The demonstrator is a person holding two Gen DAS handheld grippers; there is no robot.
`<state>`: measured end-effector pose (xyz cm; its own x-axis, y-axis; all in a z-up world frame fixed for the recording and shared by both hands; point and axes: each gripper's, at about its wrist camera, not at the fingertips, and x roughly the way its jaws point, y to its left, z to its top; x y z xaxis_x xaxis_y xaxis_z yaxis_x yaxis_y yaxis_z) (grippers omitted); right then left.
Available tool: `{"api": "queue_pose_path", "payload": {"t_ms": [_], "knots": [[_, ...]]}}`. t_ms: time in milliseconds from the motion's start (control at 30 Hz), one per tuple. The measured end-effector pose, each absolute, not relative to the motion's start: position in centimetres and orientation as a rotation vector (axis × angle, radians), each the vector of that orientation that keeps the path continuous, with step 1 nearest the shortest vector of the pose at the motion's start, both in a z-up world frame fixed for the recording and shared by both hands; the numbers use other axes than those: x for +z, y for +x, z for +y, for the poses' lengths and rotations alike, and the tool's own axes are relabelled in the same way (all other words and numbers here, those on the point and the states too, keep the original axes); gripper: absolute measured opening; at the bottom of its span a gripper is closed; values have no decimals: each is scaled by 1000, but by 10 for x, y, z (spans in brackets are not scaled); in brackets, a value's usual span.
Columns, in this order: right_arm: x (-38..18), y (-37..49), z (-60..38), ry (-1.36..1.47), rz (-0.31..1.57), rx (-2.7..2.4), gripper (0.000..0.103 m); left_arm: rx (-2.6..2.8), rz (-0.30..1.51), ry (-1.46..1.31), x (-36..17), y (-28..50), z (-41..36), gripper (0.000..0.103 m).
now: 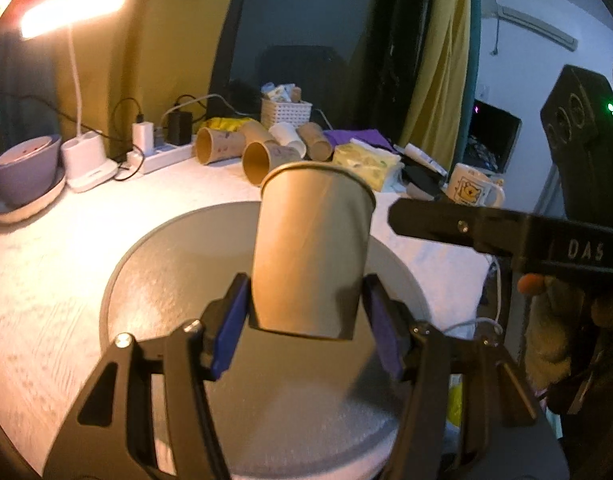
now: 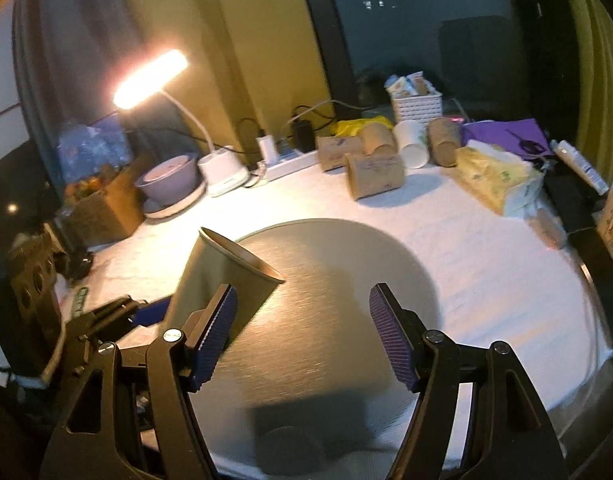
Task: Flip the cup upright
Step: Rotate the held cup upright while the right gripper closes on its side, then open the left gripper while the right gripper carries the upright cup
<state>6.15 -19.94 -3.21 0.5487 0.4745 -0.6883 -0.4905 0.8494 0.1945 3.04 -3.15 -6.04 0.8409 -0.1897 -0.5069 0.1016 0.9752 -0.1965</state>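
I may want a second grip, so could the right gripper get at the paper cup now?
Probably yes. The right gripper is open and beside the paper cup, whose upper part is bare; the left gripper clamps only its base above the round mat.

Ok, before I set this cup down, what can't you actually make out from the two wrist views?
- Cup base: in the left wrist view, hidden between the left tongs; in the right wrist view, behind the right tongs' left finger.
- Inside the cup: only a sliver past the rim, right wrist view.
- Whether the cup clears the grey mat: not visible.
- Print on lying cups: too small, blurred.
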Motion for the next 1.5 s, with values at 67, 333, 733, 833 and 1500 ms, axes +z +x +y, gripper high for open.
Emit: {"api": "queue_pose_path", "payload": {"t_ms": [67,333,733,833,1500], "knots": [[-31,55,-194,-16,810,597,72,-145,535,-181,-63,18,-28,58],[-30,35,-169,40,852,712,72,-123,469,-204,-65,-9,-22,58],[-34,33,-153,106,921,792,73,-220,403,-216,-59,-25,-22,58],[-35,36,-152,112,931,799,73,-240,396,-223,-58,-26,-22,58],[-43,43,-153,114,946,798,70,-309,457,-209,-65,-21,-27,69]]}}
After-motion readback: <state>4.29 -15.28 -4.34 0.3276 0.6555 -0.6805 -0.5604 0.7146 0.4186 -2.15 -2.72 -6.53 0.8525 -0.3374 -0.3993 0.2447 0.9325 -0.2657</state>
